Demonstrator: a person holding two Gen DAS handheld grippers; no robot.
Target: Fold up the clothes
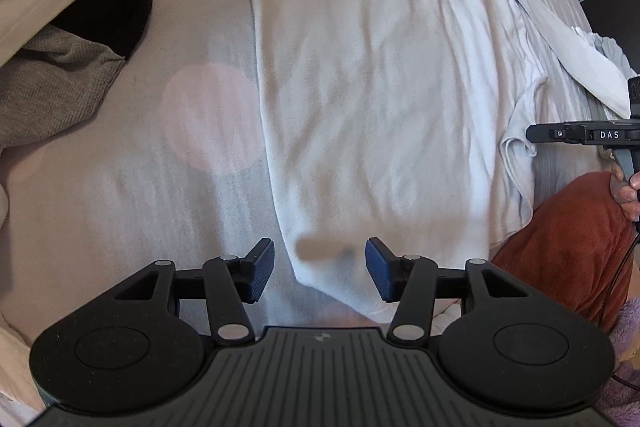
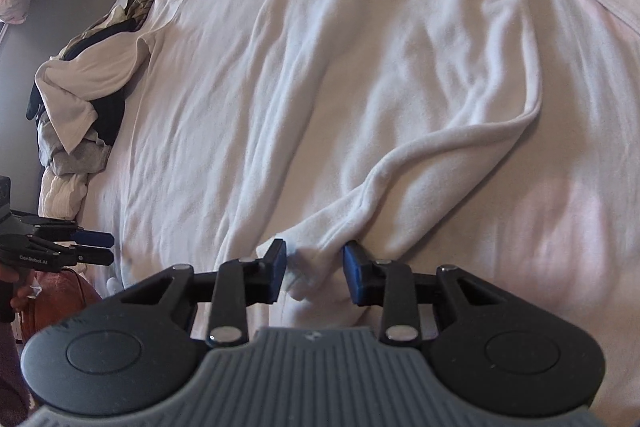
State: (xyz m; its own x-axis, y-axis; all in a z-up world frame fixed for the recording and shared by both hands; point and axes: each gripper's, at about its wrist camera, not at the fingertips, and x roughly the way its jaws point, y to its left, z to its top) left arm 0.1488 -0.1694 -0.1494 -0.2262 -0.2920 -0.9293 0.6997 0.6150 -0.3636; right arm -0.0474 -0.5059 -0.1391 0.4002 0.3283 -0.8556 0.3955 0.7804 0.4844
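Between the right gripper's (image 2: 315,273) jaws, a white sleeve's (image 2: 400,163) cuff blurs.

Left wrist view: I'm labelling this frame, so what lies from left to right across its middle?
Grey knitted garment → bare pale bedsheet → white fleece top laid flat → the other black handheld gripper at the right edge.
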